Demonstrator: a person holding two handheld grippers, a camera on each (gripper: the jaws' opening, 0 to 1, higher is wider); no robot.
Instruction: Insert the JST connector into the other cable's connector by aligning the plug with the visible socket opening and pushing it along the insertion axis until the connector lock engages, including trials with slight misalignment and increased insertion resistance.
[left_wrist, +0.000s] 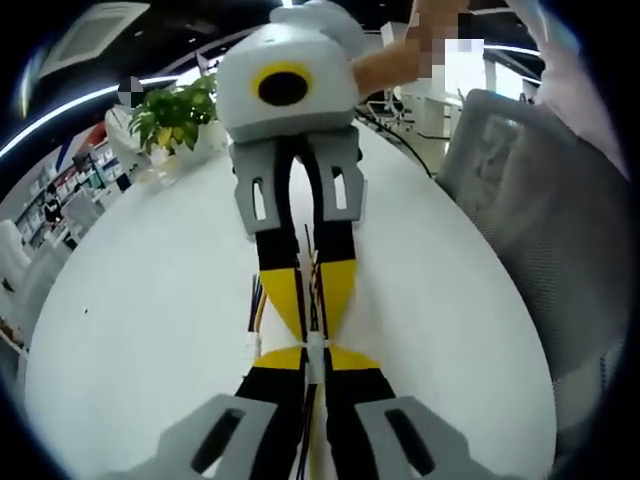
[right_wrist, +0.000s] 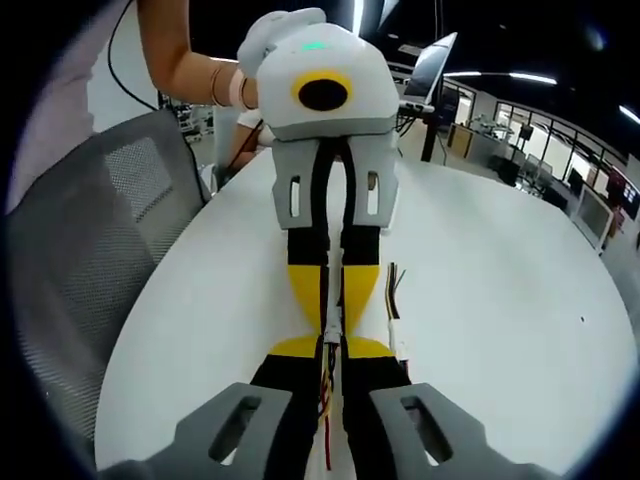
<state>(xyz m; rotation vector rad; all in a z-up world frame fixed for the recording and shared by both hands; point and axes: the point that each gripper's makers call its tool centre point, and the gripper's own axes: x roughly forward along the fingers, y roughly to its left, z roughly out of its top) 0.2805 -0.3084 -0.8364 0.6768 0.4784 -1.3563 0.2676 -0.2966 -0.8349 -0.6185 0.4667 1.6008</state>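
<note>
Broad white oval tabletop (left_wrist: 150, 330) underneath everything, carrying both tools tip to tip. Grey mesh-backed office chair (right_wrist: 90, 260) pulled up at the table's edge, just beside the work. Leafy green potted plant (left_wrist: 175, 115) standing at the far end of the table, well apart from the tools; open laptop (right_wrist: 432, 68) at the far end in the right gripper view.

In the left gripper view: left gripper (left_wrist: 316, 372) rising from the bottom, black jaws with yellow tips pressed together on a small white JST connector (left_wrist: 316, 352) and its thin multicoloured wires (left_wrist: 306, 440). Right gripper (left_wrist: 312, 318) facing it from above, yellow tips closed around the other cable's wires (left_wrist: 312, 268), meeting the left tips at the connector. Spare bundle of coloured wires (left_wrist: 256, 300) lying on the table just beside the jaws.

In the right gripper view: right gripper (right_wrist: 332, 352) pinching red and yellow wires (right_wrist: 326, 410), the left gripper (right_wrist: 331, 322) opposite, a person's hand (right_wrist: 262, 40) on its white housing. White connector (right_wrist: 331, 326) between the four tips (mated or merely touching, cannot tell). Loose white-ended cable (right_wrist: 396, 310) flat on the table beside them.
</note>
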